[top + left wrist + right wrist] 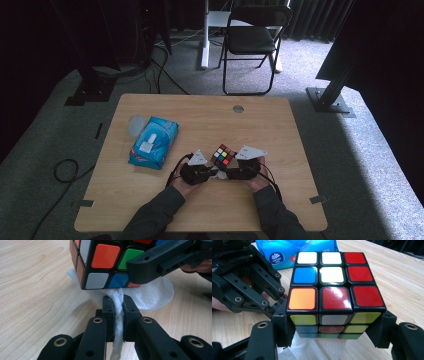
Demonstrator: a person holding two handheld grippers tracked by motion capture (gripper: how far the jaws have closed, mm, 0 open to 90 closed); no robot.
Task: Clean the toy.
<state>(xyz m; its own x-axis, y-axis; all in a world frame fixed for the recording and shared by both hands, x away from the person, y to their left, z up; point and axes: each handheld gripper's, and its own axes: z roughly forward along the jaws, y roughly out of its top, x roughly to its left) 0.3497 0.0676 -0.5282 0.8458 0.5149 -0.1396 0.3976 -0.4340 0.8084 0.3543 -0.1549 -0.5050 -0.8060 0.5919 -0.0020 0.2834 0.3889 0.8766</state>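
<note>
A scrambled Rubik's cube [223,155] sits near the table's front middle, and my right gripper [243,171] is shut on it. In the right gripper view the two jaws press the lower sides of the cube [332,290], whose top shows white, red, blue and orange stickers. My left gripper [197,171] is just left of the cube. Its jaws [118,302] are shut on a white wipe [155,293] that spreads out under the cube [100,262]. The right gripper's jaw crosses the left gripper view's upper right. The wipe [312,350] lies beneath the cube.
A blue tissue pack [154,142] lies on the left of the wooden table [280,125], with a pale round item [136,124] beside its far left corner. A grommet hole [238,108] sits near the far edge. A folding chair [252,40] stands beyond the table.
</note>
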